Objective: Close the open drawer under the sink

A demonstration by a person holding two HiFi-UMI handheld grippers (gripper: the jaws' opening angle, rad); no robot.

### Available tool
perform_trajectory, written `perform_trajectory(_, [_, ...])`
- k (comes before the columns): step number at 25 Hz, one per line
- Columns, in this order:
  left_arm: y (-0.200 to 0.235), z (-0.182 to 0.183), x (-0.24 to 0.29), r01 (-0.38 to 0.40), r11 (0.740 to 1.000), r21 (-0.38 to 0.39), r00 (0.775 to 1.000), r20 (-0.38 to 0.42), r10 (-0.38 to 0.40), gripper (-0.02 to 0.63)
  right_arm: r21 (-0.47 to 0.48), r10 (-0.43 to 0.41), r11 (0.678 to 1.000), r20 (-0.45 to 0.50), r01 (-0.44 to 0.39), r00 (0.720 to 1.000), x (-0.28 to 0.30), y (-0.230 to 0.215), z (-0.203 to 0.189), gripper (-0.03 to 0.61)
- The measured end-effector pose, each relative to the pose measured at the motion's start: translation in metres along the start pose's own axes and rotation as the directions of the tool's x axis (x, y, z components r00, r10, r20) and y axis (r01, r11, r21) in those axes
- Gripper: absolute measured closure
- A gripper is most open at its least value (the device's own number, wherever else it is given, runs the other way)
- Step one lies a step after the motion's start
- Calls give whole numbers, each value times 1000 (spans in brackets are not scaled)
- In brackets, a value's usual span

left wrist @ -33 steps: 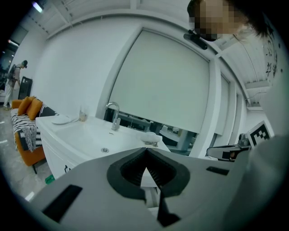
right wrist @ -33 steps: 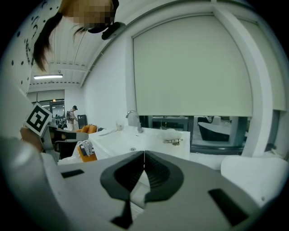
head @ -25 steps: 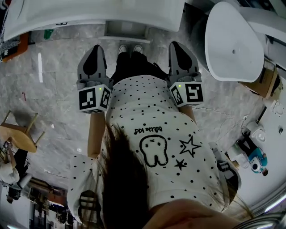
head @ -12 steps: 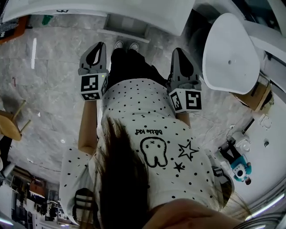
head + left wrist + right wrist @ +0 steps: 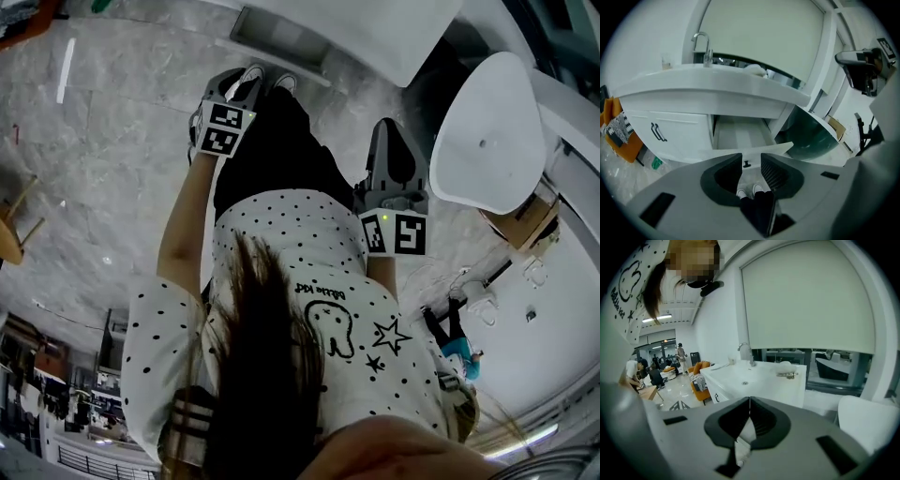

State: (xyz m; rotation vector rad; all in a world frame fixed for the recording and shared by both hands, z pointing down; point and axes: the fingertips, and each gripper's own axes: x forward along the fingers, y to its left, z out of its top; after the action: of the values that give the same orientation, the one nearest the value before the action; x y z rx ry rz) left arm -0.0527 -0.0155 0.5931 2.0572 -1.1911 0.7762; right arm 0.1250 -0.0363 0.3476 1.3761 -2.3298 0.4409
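The open white drawer (image 5: pixel 739 135) juts out from the cabinet under the sink counter (image 5: pixel 717 86); its front panel carries a small black handle (image 5: pixel 746 163). In the head view the drawer (image 5: pixel 281 42) lies at the top. My left gripper (image 5: pixel 751 158) is low in front of that panel. Its jaws have just been opening and stand apart with nothing between them; only the handle and the person's shoes show through the gap. In the head view the left gripper (image 5: pixel 230 86) reaches toward the drawer. My right gripper (image 5: pixel 749 401) is shut and empty, held higher (image 5: pixel 392 131), facing the sink (image 5: pixel 750 376).
A faucet (image 5: pixel 705 47) stands on the counter. A shut cabinet door with black handles (image 5: pixel 657 133) is left of the drawer. A large white tub-like fixture (image 5: pixel 492 131) is on the right. An orange seat (image 5: pixel 621 136) stands at far left. Marble floor (image 5: pixel 103 159) spreads below.
My left gripper has dropped low and forward toward the drawer, shrinking in the head view. The right gripper has sunk slightly. The head camera has tipped, shifting the scene.
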Motion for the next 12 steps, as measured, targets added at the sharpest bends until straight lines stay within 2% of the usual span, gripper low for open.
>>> perform_trajectory(6, [-7,-28,52,47,996,73,998,-56,-43,466,26,-11,1000,-28,12,1000,7,4,-10,565])
perform_trajectory(9, [-3,-45,79,42,997,65,996,-85,-37,462,35,2,999,-53,0,999,11,13,-22,565])
perform_trajectory(12, [-2,-61,104,20,999,25,994,-111,-17,460,51,2,999,-86,2,996,10,17,-34,565])
